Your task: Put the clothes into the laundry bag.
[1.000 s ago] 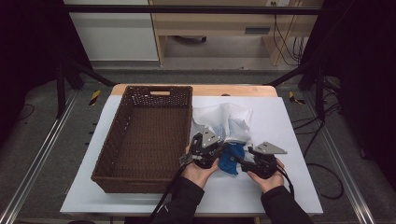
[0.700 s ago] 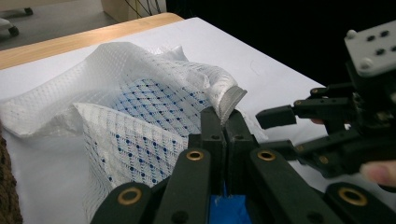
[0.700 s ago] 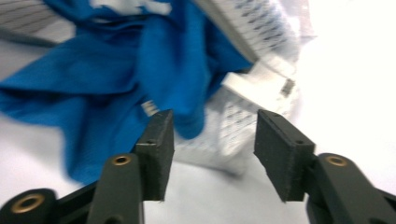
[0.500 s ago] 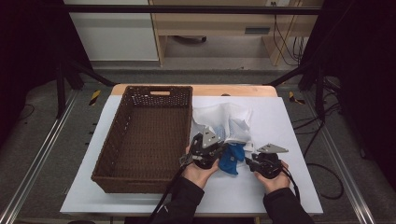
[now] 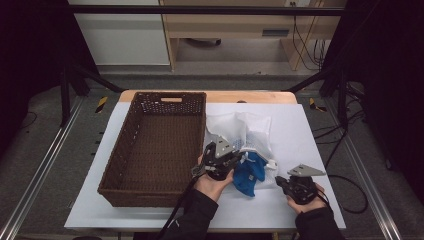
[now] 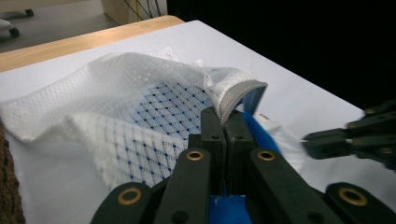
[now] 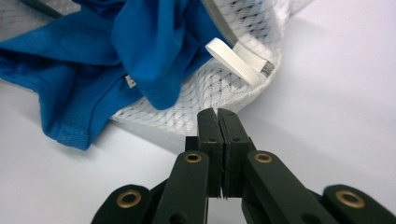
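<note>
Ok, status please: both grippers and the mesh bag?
Left gripper shut on mesh bag rim. Right gripper shut, holding nothing. Blue garment half out. Nothing in the way.

basket left, mesh bag right

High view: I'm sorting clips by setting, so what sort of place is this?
Probably a lab recording station, not a home: a white table framed by black rails, loose cables on the floor behind, and a wicker basket beside a mesh laundry bag.
</note>
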`<control>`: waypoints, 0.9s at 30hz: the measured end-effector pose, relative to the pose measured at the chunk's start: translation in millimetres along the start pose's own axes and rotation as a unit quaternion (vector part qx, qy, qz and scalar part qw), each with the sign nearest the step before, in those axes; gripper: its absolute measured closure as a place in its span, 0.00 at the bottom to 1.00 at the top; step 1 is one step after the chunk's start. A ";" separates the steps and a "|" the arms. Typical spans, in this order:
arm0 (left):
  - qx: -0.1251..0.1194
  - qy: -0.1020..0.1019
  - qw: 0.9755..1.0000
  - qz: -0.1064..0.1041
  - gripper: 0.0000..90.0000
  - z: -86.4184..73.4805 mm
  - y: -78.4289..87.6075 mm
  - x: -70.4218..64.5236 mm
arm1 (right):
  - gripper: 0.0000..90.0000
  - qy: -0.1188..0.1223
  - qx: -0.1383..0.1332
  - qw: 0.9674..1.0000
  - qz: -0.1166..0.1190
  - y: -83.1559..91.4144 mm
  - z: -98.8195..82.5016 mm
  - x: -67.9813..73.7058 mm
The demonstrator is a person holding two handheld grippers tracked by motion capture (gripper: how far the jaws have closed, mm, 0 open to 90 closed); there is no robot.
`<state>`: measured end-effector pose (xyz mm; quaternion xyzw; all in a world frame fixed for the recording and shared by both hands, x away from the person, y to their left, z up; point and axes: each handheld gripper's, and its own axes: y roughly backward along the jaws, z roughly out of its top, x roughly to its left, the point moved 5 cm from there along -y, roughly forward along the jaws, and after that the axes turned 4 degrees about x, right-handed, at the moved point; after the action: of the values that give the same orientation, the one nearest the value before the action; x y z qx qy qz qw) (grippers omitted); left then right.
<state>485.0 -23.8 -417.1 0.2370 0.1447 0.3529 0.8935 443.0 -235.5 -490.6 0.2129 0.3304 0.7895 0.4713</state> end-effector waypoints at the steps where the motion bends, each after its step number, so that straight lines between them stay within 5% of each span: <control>1: 0.001 -0.001 1.000 0.001 0.99 -0.2 -0.7 -0.5 | 1.00 0.000 0.004 1.000 -0.006 6.2 -4.8 -1.3; 4: 0.008 -0.004 1.000 0.003 0.99 -1.7 -3.3 -1.4 | 1.00 -0.018 0.005 1.000 0.003 18.1 -16.7 -6.8; 10: 0.013 -0.012 1.000 0.002 0.99 -3.6 -5.4 -3.2 | 0.94 -0.011 0.038 0.999 0.020 6.6 -20.9 -3.8; 14: 0.013 -0.011 1.000 0.000 0.99 -3.7 -5.4 -4.0 | 0.55 0.005 -0.059 0.998 0.006 16.9 -4.2 0.4; 16: 0.012 -0.012 1.000 0.001 0.99 -3.3 -5.1 -3.6 | 0.48 0.021 -0.085 0.996 0.026 16.2 4.5 12.1; 19: 0.011 -0.010 1.000 0.001 0.99 -3.0 -4.5 -3.2 | 0.26 0.045 -0.077 0.994 0.056 0.9 13.1 35.9; 22: 0.009 -0.011 1.000 0.000 0.99 -3.0 -4.1 -3.3 | 0.10 0.045 -0.054 0.996 0.059 -17.6 18.4 51.0; 27: 0.010 -0.011 1.000 0.000 0.99 -3.3 -3.9 -3.2 | 0.08 0.062 -0.023 0.996 0.054 -37.5 21.5 66.1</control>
<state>483.5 -27.5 -421.6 0.2493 0.1388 0.3485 0.8928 448.8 -157.4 -501.2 0.1701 0.3289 0.8327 0.4116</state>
